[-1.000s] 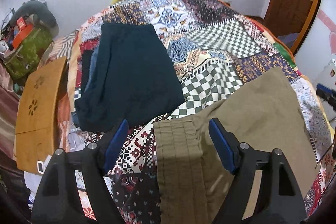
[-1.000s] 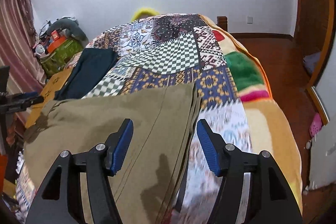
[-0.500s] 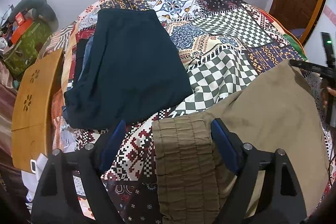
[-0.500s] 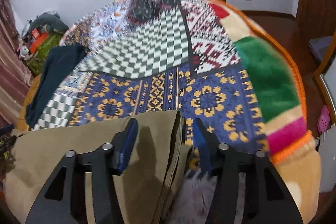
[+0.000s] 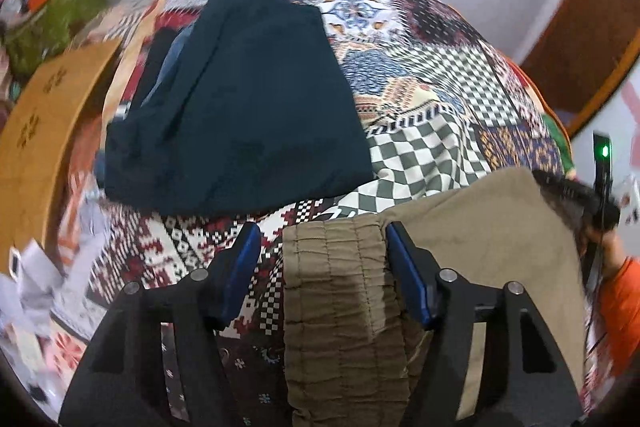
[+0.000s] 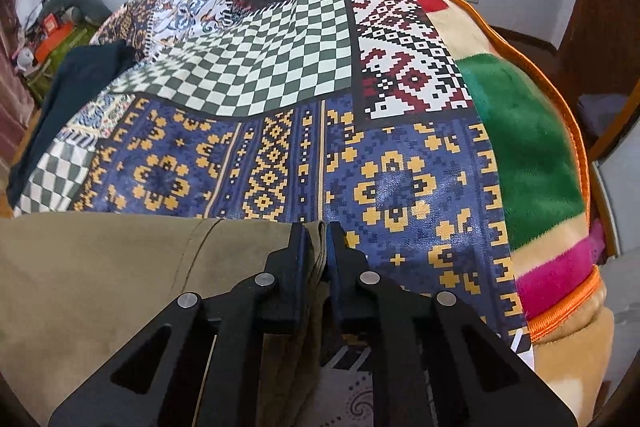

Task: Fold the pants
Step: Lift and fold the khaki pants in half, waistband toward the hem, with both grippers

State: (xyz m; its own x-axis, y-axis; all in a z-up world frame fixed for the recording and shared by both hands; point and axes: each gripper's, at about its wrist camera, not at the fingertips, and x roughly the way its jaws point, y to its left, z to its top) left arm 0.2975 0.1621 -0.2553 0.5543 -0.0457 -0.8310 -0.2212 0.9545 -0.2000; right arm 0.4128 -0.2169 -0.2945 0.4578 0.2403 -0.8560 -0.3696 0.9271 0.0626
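Observation:
Olive-brown pants (image 5: 472, 251) lie flat on the patterned bed blanket (image 5: 432, 147). Their gathered elastic waistband (image 5: 340, 291) sits between the blue pads of my left gripper (image 5: 320, 247), which is open around it, low over the cloth. In the right wrist view my right gripper (image 6: 319, 247) is shut on the far corner of the pants (image 6: 120, 279), at the leg-hem end. The right gripper also shows at the right edge of the left wrist view (image 5: 600, 187).
Folded dark navy garments (image 5: 248, 115) lie on the bed beyond the waistband, also in the right wrist view (image 6: 68, 95). A wooden board (image 5: 36, 147) stands left of the bed. Bags and clutter (image 5: 56, 11) sit by the wall. The bed's right edge (image 6: 576, 163) drops to the floor.
My right gripper lowered onto the pants' far corner and closed on it. My left gripper moved down and forward, its open fingers now straddling the waistband.

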